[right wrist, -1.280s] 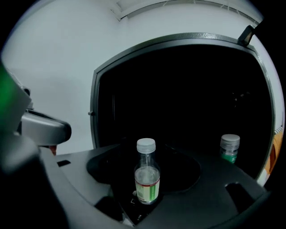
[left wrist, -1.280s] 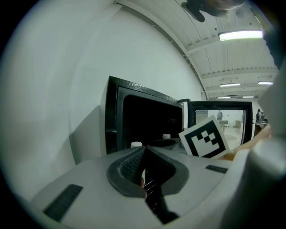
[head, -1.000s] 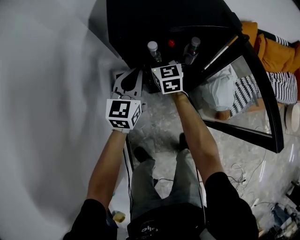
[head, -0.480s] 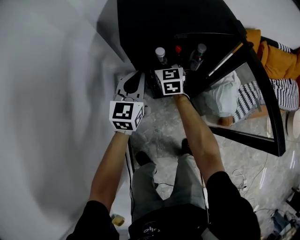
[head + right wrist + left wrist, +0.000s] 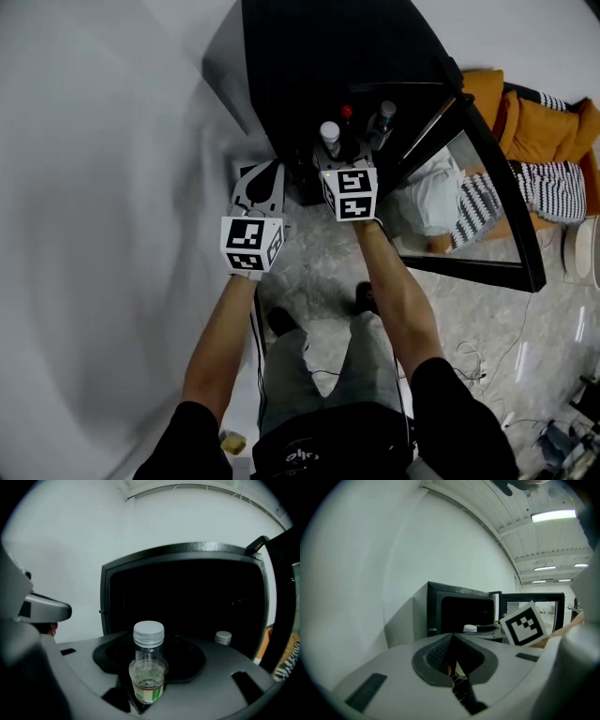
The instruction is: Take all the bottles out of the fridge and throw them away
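My right gripper (image 5: 334,157) is shut on a clear bottle (image 5: 330,133) with a white cap, held upright just in front of the open black fridge (image 5: 328,56). In the right gripper view the bottle (image 5: 149,667) stands between the jaws (image 5: 147,693), a little liquid and a green label at its bottom. Two more bottles stay on the fridge shelf, one with a red cap (image 5: 347,112) and one with a grey cap (image 5: 386,109). My left gripper (image 5: 265,171) is shut on nothing, left of the fridge opening.
The fridge's glass door (image 5: 487,216) stands open to the right. A white wall (image 5: 112,187) runs along the left. Orange and striped cloth (image 5: 544,141) lies behind the door. Cables (image 5: 487,356) trail over the marble floor near the person's feet.
The right gripper has drawn back toward the person with the white-capped bottle, away from the other two bottles. The left gripper has hardly moved.
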Motion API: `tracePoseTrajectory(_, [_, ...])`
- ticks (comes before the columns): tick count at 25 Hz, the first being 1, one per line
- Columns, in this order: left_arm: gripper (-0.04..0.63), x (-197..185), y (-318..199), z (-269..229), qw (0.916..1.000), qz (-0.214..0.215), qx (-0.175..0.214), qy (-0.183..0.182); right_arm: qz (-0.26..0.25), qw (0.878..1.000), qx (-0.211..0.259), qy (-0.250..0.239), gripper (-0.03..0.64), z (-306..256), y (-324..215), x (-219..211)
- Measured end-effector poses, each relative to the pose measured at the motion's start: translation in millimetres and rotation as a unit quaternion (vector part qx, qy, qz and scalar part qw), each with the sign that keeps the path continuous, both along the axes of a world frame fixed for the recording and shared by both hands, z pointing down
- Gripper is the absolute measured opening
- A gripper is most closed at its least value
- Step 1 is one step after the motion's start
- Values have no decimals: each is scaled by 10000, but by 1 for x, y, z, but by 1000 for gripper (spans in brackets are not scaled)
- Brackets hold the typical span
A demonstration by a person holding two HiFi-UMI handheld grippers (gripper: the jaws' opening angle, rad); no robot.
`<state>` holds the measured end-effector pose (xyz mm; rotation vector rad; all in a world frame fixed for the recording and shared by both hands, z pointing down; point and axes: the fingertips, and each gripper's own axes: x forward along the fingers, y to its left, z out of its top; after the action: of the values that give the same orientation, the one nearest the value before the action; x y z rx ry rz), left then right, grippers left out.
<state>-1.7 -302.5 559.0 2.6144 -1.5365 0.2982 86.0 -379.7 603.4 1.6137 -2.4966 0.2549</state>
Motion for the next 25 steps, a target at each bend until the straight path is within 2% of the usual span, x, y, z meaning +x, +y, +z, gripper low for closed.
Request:
tracePoseTrajectory(6, [0,13,44,-36,9998,137,-168,45,301,9994,-173,-61,202,-57,79,40])
tracePoseTrajectory(13, [0,39,87,-96,9995,151,-39,279,552,9984,-102,-43,202,-128,151,95])
tracePoseTrajectory(17, [0,57,119,-131,9990,297,47,321,704,9975,-50,-34,202,-168,188,122])
tracePoseTrajectory(21, [0,64,143,-152,9985,406,31,363,676,9977,-82,-22,202,-191,219,134])
tracePoseTrajectory(25, [0,60,152,-169,9986,226,109,469,695,9974,-165,-108,202,-198,245,140])
